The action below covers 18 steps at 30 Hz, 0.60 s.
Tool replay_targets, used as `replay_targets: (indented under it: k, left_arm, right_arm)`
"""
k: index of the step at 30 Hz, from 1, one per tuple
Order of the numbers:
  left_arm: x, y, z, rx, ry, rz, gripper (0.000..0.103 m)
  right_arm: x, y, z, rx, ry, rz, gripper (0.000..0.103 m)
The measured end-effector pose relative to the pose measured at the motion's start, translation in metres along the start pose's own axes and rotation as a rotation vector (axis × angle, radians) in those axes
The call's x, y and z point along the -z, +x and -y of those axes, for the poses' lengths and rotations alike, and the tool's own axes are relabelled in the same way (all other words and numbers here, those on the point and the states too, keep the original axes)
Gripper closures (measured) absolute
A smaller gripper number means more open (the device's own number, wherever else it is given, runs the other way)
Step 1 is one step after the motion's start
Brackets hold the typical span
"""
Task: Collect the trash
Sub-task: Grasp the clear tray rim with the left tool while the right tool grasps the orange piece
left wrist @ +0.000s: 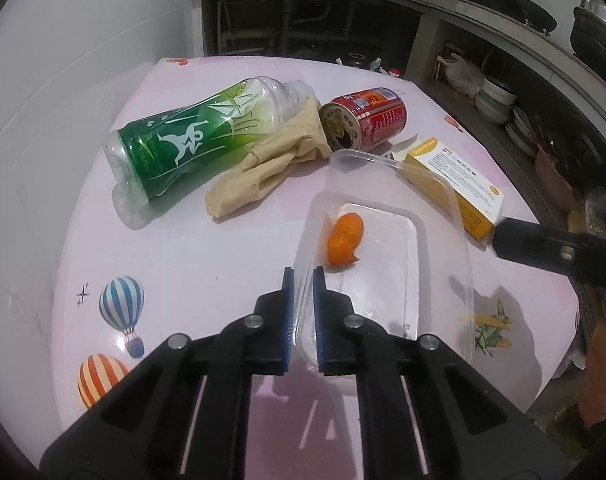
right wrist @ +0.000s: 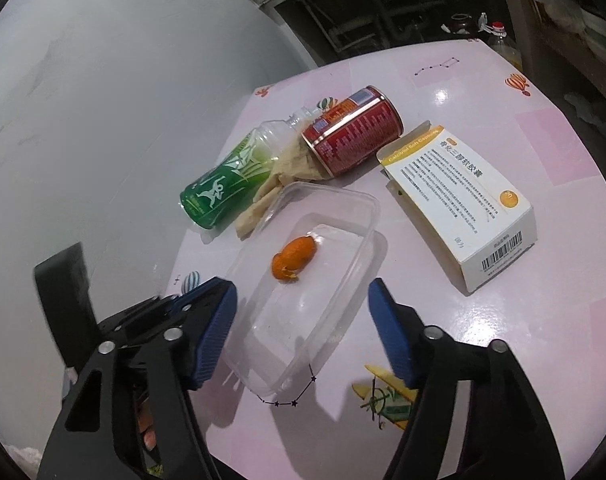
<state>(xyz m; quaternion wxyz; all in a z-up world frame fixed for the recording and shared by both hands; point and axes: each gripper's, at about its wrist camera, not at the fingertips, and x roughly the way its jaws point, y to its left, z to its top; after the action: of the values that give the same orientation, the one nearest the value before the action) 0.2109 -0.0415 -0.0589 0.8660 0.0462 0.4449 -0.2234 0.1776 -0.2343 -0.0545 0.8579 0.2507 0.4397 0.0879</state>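
A clear plastic container [left wrist: 443, 240] [right wrist: 343, 208] lies on the pink table with a piece of orange peel [left wrist: 344, 240] [right wrist: 294, 258] inside it. My left gripper [left wrist: 303, 312] is shut on the container's left wall. My right gripper [right wrist: 303, 320] is open and empty, above the container's near end; one of its fingers also shows in the left wrist view [left wrist: 543, 246]. Beyond lie a green-labelled plastic bottle [left wrist: 183, 140] [right wrist: 227, 176], a crumpled brown paper [left wrist: 263, 168] [right wrist: 279, 176], a red can [left wrist: 363, 118] [right wrist: 351, 132] and a yellow-and-white medicine box [left wrist: 459, 184] [right wrist: 463, 200].
The pink table [left wrist: 183, 260] [right wrist: 523, 320] has printed balloons and planes. A grey wall is at the left. Dark shelving with bowls [left wrist: 495, 98] and bottles [right wrist: 499, 40] stands behind and to the right of the table.
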Motion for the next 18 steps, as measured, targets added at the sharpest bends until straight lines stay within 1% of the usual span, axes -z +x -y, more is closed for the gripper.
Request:
replay_targets:
  k: [4,12,18]
  left_arm:
    - [0.004,-0.007,0.004,0.007,0.004,0.003,0.099]
    - [0.012,-0.014,0.013,0.028,0.011,-0.007,0.099]
    - [0.023,-0.021,0.015,0.061,0.002,-0.025,0.099]
  right_arm:
    - [0.001,0.005,0.003,0.001,0.002,-0.019,0.053]
    - [0.004,0.008,0.005,-0.004,-0.004,-0.036,0.070]
    - [0.009,0.006,0.005,-0.013,-0.007,-0.041,0.073]
